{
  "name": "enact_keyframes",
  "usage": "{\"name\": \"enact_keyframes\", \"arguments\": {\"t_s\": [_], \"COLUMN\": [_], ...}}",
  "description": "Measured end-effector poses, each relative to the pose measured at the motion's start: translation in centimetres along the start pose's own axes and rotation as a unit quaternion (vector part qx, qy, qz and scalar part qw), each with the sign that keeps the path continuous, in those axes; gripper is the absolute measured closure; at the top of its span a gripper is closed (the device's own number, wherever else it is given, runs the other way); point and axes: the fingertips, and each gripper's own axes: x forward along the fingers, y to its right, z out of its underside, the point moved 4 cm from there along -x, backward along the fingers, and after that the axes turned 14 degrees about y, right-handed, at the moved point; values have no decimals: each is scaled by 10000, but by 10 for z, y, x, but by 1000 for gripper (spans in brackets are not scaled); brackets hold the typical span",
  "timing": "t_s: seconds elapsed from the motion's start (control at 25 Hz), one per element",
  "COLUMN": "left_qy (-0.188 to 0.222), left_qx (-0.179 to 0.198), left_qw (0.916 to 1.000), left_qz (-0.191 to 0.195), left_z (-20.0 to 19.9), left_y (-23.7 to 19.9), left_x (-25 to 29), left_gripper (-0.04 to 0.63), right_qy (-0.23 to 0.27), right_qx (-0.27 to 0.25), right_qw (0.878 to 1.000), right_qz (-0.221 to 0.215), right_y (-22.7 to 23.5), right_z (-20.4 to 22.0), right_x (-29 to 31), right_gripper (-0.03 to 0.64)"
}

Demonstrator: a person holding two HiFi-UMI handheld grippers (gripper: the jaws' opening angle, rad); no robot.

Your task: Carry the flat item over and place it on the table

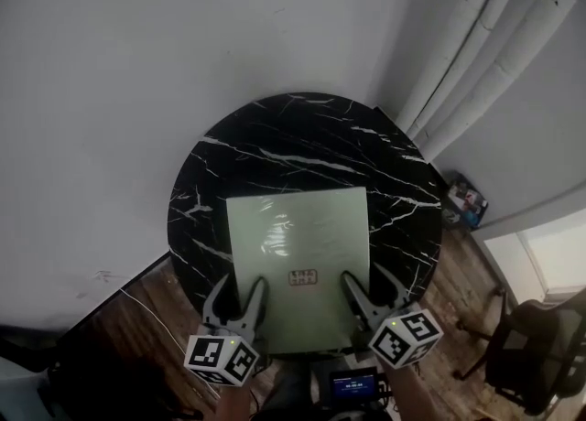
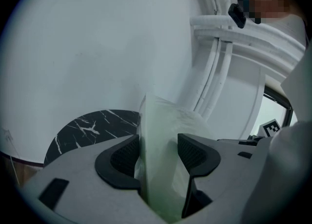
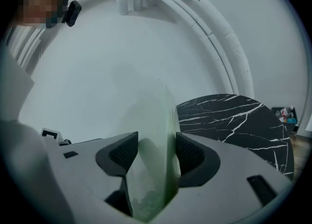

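A flat pale-green item point(image 1: 298, 259) in clear wrap lies level over the round black marble table point(image 1: 302, 135), its near edge past the table's front rim. I cannot tell whether it rests on the top. My left gripper point(image 1: 240, 293) is shut on its near left corner and my right gripper point(image 1: 368, 286) on its near right corner. In the left gripper view the item point(image 2: 161, 125) stands edge-on between the pads of the left gripper point(image 2: 157, 152), with the table point(image 2: 87, 128) beyond. In the right gripper view the item point(image 3: 151, 121) fills the right gripper point(image 3: 156, 150).
White pipes point(image 1: 476, 44) run down the wall at the right. A small colourful object point(image 1: 465, 201) lies on the floor beside the table. A black chair point(image 1: 540, 337) stands at the lower right. Wooden floor point(image 1: 137, 309) shows at the lower left.
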Motion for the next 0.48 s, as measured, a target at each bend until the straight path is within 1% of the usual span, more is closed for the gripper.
{"name": "enact_keyframes", "arguments": {"t_s": [0.24,0.48], "left_qy": [-222,-379], "left_qx": [46,-24], "left_qw": [9997,9991], "left_qz": [-64,-200], "left_z": [25,43], "left_y": [-3,-9], "left_x": [16,24], "left_gripper": [350,350], "right_qy": [-153,-368], "right_qx": [73,136], "right_qw": [9998,9991], "right_qz": [128,154], "right_y": [23,40], "right_z": [18,32], "right_x": [7,16], "right_gripper": [410,410]}}
